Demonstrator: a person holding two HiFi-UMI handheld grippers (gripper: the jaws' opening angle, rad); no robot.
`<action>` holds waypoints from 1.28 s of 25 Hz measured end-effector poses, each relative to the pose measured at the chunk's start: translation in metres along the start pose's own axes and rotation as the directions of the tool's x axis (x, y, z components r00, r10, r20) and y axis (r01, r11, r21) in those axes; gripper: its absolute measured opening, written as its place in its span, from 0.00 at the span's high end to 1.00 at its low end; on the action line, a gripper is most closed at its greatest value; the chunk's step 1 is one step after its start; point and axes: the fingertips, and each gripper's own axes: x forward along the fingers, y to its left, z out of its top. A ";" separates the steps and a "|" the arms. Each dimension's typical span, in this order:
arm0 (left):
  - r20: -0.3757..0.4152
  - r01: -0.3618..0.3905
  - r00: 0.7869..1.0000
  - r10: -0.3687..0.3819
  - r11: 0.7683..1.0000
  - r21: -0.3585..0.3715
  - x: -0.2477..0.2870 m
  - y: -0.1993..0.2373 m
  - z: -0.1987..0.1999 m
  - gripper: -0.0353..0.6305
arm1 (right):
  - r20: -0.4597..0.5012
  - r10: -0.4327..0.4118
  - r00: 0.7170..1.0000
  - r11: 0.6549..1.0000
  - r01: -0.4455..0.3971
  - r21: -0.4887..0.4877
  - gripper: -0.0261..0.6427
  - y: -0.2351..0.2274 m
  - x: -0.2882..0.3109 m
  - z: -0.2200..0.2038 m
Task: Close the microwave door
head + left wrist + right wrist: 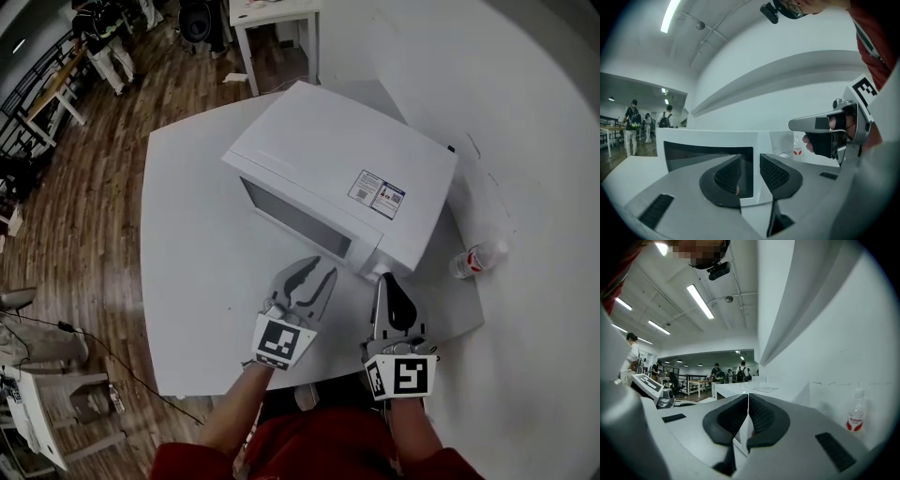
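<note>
- The left claw (pixel 319 266) is being held level, jaws spread and empty, facing the microwave (pixel 328 159).
- The right claw (pixel 384 279) is being held level, pressed together, at the microwave's front corner.
- The microwave, door shut, is being carried by the desk (pixel 197 281) at 12 o'clock from both claws.

This is a large open-plan lab or shared workroom, not a home. A wood-plank floor (pixel 89 197) runs under plain white tables (pixel 187 281), with a black railing (pixel 37 75) along one side. Overhead, long strip lights (pixel 700 301) line a bare ceiling with exposed pipes (pixel 740 297). People with backpacks (pixel 739 373) stand by distant worktables (pixel 701 384), and a loose cable (pixel 112 359) trails over the floor.
</note>
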 end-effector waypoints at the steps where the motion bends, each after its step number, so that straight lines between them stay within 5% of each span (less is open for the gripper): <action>1: -0.002 -0.015 1.000 0.015 1.000 -0.001 -0.009 0.007 0.001 0.74 | 0.006 0.015 1.000 1.000 -0.015 0.001 0.93 0.009 0.003 0.004; 7: 0.032 -0.140 0.990 0.141 0.990 -0.029 -0.072 0.056 0.027 0.74 | 0.039 0.103 0.994 0.995 -0.103 -0.002 0.93 0.070 0.022 0.024; 14: 0.063 -0.298 0.952 0.298 0.955 -0.015 -0.146 0.106 0.067 0.82 | 0.085 0.204 0.975 0.979 -0.203 -0.022 0.93 0.139 0.039 0.054; 20: 0.131 -0.379 0.914 0.384 0.923 -0.063 -0.195 0.131 0.095 0.91 | 0.123 0.282 0.951 0.959 -0.279 -0.040 0.93 0.191 0.046 0.082; 32: 0.184 -0.534 0.822 0.539 0.842 -0.082 -0.269 0.164 0.138 0.91 | 0.149 0.361 0.921 0.933 -0.355 -0.063 0.93 0.256 0.052 0.121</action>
